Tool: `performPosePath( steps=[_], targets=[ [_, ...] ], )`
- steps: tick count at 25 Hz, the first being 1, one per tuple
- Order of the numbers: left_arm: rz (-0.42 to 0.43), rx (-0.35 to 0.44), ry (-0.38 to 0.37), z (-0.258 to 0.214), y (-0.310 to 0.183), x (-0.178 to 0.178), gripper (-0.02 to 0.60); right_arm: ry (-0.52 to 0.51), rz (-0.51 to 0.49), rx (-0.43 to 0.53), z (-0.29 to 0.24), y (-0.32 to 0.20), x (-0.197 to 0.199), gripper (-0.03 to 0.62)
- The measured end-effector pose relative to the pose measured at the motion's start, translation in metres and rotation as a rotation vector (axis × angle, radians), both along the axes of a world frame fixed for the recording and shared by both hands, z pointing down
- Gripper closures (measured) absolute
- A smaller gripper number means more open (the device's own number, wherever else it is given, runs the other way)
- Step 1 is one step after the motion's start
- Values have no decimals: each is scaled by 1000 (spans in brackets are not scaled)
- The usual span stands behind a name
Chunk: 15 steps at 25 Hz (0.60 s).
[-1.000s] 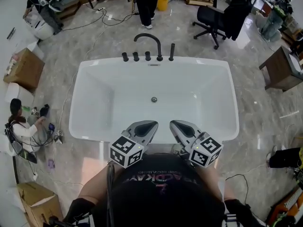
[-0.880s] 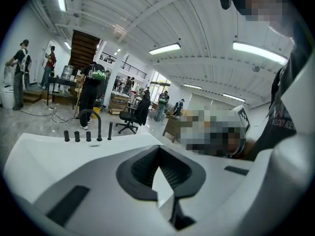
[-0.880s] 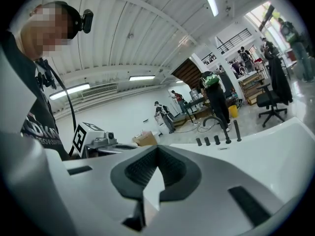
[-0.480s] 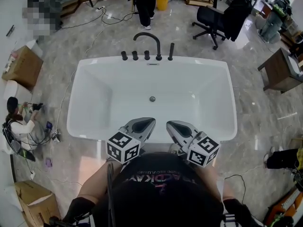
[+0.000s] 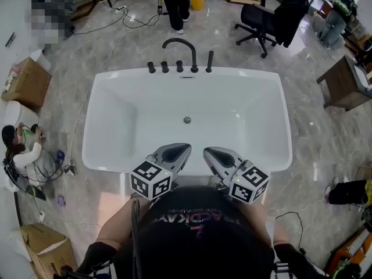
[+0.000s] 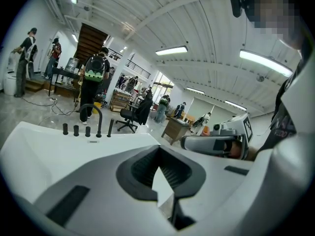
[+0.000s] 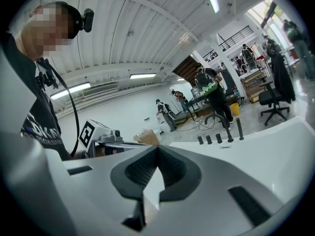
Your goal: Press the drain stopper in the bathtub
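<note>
A white bathtub (image 5: 110,115) fills the middle of the head view. Its small round metal drain stopper (image 5: 187,120) sits in the tub floor. A black arched faucet (image 5: 181,48) and several black knobs stand on the far rim. My left gripper (image 5: 186,149) and right gripper (image 5: 207,151) hover side by side over the near rim, well short of the stopper. Both are shut with nothing between the jaws. In the left gripper view the jaws (image 6: 158,150) meet above the tub, and the faucet (image 6: 94,118) shows far off. The right gripper view shows the same (image 7: 157,150).
Marble floor surrounds the tub. A black office chair (image 5: 268,17) and a standing person (image 5: 174,4) are behind it. A wooden table (image 5: 344,81) is at the right. Cardboard boxes (image 5: 24,83) and a seated person (image 5: 17,153) with cables are at the left.
Both grippers stay shut at the near rim, shifted very slightly left. The head view has drifted a little; the seated person at the left has moved.
</note>
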<state>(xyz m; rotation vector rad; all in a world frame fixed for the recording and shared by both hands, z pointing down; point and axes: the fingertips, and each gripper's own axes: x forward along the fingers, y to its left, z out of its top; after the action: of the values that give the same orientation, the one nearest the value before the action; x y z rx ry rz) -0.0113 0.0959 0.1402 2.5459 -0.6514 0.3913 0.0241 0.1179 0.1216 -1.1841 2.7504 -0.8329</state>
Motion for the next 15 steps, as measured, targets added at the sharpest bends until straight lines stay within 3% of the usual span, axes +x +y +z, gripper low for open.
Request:
performPosePath(
  steps=[15],
  targets=[
    [4, -3, -15, 1, 2, 2, 574, -2, -8, -11, 2, 1, -1, 579]
  ],
)
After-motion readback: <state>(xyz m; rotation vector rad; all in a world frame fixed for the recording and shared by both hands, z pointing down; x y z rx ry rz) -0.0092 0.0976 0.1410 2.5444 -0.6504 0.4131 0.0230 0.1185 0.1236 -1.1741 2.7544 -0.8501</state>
